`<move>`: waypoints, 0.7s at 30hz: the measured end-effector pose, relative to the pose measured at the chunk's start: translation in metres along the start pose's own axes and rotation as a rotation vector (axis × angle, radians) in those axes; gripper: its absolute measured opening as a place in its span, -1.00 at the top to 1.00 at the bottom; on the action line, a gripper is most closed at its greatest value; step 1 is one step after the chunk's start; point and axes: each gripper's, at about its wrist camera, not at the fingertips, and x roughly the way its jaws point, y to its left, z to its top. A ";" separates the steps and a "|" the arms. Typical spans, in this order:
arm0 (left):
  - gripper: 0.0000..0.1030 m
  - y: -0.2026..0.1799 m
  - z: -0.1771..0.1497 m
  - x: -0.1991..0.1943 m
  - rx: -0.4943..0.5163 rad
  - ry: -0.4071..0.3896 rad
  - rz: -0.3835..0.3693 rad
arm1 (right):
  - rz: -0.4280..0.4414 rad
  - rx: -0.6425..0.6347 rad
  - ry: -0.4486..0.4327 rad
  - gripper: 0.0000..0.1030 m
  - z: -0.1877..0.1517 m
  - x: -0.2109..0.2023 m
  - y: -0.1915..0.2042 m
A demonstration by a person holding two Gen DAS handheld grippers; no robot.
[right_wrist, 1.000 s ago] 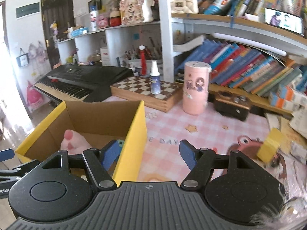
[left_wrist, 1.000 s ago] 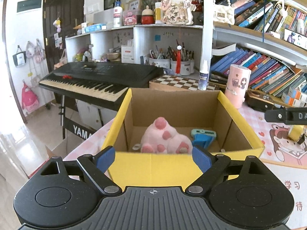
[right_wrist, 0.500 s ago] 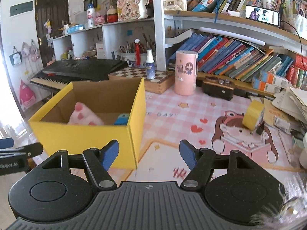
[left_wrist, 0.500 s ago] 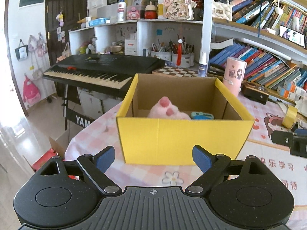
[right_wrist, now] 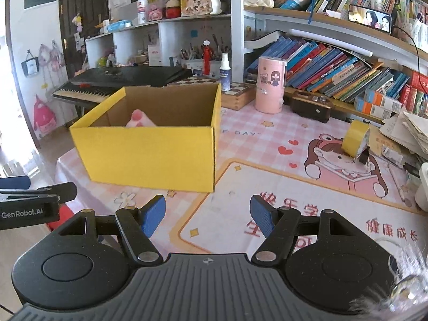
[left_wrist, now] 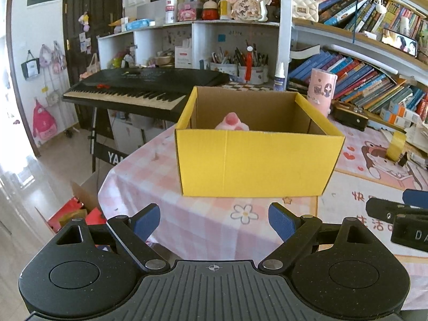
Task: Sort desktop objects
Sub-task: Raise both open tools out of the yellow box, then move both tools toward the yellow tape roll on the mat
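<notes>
Left wrist view: left gripper (left_wrist: 214, 220) fingers (left_wrist: 145, 220) apart, nothing between. Right gripper (right_wrist: 207, 216) fingers (right_wrist: 153, 215) apart too, holding nothing. Ahead on the worktop (left_wrist: 149, 176), a yellow box (left_wrist: 254, 165) with a pink plush paw (left_wrist: 234, 123) inside. Further right, a yellow tape roll (right_wrist: 354, 139).

A cluttered, sunlit study corner

Left of the white shelf unit (left_wrist: 187, 40) stands a dark door (left_wrist: 88, 13); below the shelves sits a black keyboard (left_wrist: 144, 88); right of them, bookshelves (right_wrist: 334, 61) sag with leaning books; daylight glares on the tiled floor (left_wrist: 21, 200).
</notes>
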 end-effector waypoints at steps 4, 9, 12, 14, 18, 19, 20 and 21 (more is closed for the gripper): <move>-0.76 0.001 -0.006 -0.005 0.000 0.006 -0.013 | -0.005 0.004 0.014 -0.32 -0.009 -0.007 0.004; -0.76 0.002 -0.013 -0.010 0.001 0.012 -0.024 | -0.015 0.007 0.024 -0.32 -0.016 -0.014 0.006; -0.76 0.003 -0.017 -0.013 -0.005 0.016 -0.031 | -0.023 0.010 0.028 -0.32 -0.020 -0.018 0.006; -0.76 0.002 -0.020 -0.014 -0.009 0.021 -0.037 | -0.029 0.010 0.034 -0.32 -0.023 -0.020 0.006; -0.76 -0.001 -0.024 -0.016 -0.006 0.034 -0.056 | -0.040 0.011 0.038 -0.32 -0.027 -0.025 0.006; -0.76 -0.002 -0.025 -0.017 -0.003 0.036 -0.060 | -0.043 0.011 0.038 -0.32 -0.028 -0.026 0.005; -0.76 -0.003 -0.025 -0.017 -0.001 0.037 -0.065 | -0.046 0.011 0.039 -0.32 -0.029 -0.027 0.005; -0.76 -0.004 -0.026 -0.017 0.001 0.038 -0.070 | -0.050 0.013 0.040 -0.33 -0.030 -0.028 0.005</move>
